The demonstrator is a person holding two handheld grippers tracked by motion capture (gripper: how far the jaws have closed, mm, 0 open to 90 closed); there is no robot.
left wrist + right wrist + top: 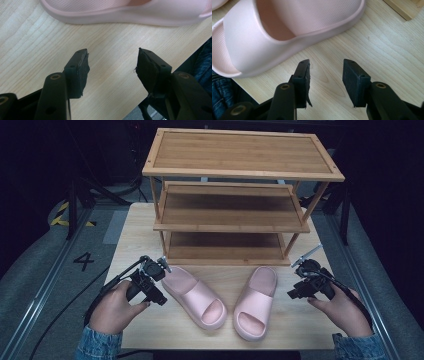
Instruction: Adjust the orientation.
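A person's 2 hands, in denim sleeves, reach in over the near edge of a pale wooden table [130,235]. The left hand [114,307] holds the left gripper [162,301], its jaws spread wide with nothing between them, just left of the left slipper [194,295]. The right hand [342,311] holds the right gripper [290,294], its jaws also apart and empty above bare wood, just beside the right slipper [256,302]. The 2 pink slippers lie side by side at the middle of the table, toes toward the person and close together, heels angled apart. Behind them, at the far side of the table, stands a wooden shoe rack [240,195] with 3 shelves.
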